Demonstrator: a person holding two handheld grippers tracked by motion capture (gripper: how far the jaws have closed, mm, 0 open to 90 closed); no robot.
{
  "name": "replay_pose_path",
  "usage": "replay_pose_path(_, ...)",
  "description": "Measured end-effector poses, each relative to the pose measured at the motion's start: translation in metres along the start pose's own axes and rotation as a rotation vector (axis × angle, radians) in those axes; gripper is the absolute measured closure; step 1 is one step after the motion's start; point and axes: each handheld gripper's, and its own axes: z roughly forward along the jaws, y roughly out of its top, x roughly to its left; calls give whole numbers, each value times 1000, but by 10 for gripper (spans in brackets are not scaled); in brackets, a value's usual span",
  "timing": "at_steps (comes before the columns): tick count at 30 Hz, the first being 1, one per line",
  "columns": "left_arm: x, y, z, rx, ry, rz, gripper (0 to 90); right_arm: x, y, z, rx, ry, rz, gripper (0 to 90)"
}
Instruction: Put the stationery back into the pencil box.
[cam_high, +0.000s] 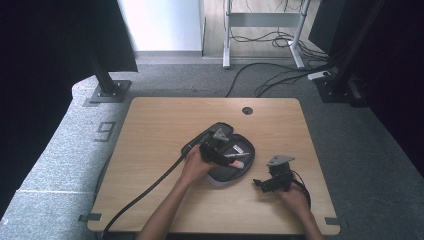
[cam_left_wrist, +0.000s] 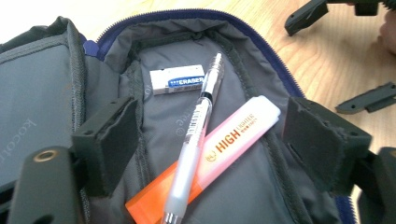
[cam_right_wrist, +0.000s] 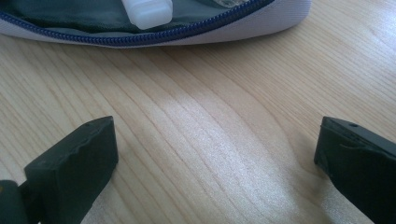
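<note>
An open grey pencil case (cam_high: 248, 159) with a blue zipper lies at the table's middle. Inside it (cam_left_wrist: 243, 186) are a white eraser (cam_left_wrist: 178, 80), a clear pen (cam_left_wrist: 196, 135) and a pink-and-orange highlighter (cam_left_wrist: 229, 144), with the pen lying across the highlighter. My left gripper (cam_high: 227, 151) hovers over the case interior, open (cam_left_wrist: 212, 126), its jaws on either side of the pen and highlighter without touching them. My right gripper (cam_high: 259, 184) stands open (cam_right_wrist: 217, 154) low over bare wood to the right of the case, facing its zipper edge (cam_right_wrist: 187, 35) and the highlighter's white end (cam_right_wrist: 147, 11).
The wooden table (cam_high: 160, 130) has a cable hole (cam_high: 247, 110) near its back edge. A thick black cable (cam_high: 150, 187) trails from the left gripper off the front left. In the left gripper view the right gripper (cam_left_wrist: 348, 51) lies beyond the case on the wood.
</note>
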Motion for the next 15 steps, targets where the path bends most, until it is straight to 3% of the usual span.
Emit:
replay_pose_path(6, 2, -3, -12, -13, -19, -1, 103, 0, 0, 0, 0, 0, 0, 0)
replay_pose_path(15, 7, -8, -34, -46, -2, -12, 55, 0, 0, 0, 0, 0, 0, 0)
